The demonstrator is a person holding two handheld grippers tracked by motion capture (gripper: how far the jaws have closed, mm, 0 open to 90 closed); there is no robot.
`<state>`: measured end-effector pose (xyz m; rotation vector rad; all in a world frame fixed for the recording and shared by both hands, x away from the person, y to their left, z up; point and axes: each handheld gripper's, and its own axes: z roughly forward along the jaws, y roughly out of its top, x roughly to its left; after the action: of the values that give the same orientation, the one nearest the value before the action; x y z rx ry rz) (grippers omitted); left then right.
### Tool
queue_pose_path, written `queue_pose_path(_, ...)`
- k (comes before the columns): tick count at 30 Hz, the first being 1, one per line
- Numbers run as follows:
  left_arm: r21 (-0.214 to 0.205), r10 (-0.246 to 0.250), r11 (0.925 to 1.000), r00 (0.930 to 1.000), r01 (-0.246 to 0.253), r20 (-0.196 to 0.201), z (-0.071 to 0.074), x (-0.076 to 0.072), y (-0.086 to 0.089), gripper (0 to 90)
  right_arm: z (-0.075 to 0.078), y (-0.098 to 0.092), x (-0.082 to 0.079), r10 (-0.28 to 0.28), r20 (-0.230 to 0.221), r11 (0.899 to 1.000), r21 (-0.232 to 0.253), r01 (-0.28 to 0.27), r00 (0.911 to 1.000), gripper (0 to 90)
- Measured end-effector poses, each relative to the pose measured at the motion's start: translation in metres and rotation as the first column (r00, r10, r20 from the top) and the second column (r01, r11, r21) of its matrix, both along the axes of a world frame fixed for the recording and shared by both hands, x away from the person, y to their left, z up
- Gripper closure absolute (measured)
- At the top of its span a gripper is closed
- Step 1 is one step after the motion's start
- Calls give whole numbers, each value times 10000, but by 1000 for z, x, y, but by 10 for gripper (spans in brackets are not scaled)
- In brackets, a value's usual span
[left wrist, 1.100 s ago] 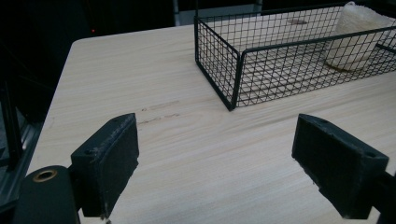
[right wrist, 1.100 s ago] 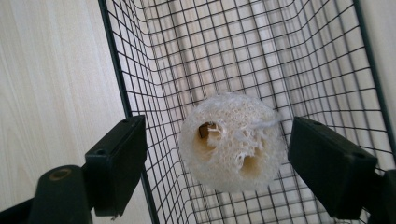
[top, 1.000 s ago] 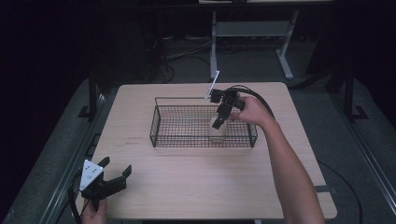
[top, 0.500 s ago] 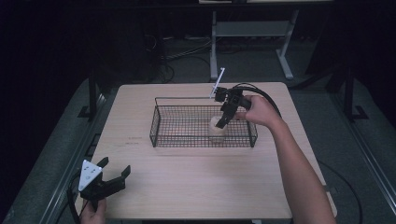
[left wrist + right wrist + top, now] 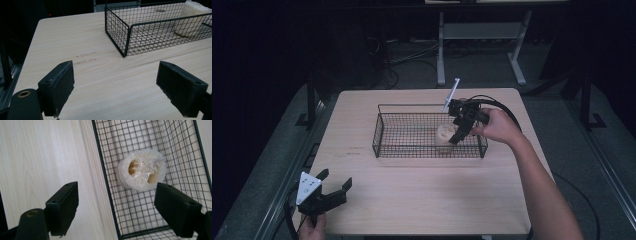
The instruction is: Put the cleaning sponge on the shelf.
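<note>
A pale loofah sponge (image 5: 142, 171) stands inside the black wire basket (image 5: 382, 131) on the wooden bench (image 5: 422, 195), near the basket's right end and close to its front wall. The right tongs (image 5: 460, 127), held by a person's hand (image 5: 497, 125), hang over that same end of the basket, jaws wide apart and, as far as the dim high view shows, just clear of the sponge. The left tongs (image 5: 332, 190) rest well apart from the basket, toward the bench's near left corner, jaws spread

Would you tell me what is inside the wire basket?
One pale loofah piece stands on the basket floor near its right end. The right gripper covers part of it from above.
</note>
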<state>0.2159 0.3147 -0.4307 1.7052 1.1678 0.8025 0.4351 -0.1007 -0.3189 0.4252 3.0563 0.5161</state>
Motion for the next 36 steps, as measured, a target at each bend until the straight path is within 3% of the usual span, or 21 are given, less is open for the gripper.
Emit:
queue_pose_path(2, 1, -24, 10000, 10000, 24, -19, 0, 0, 0, 140, 0, -4, -2, -34, -37, 9999, 170, 34, 10000, 189)
queue_pose_path(22, 3, -85, 10000, 10000, 85, -10, 0, 0, -3, 140, -2, -22, -32, -87, 135, 9997, 248, 84, 9999, 191)
queue_pose_path(36, 4, -119, 9999, 9999, 119, -35, 0, -1, -4, 140, -18, -39, -50, -166, -23, 9991, 398, 166, 9999, 196)
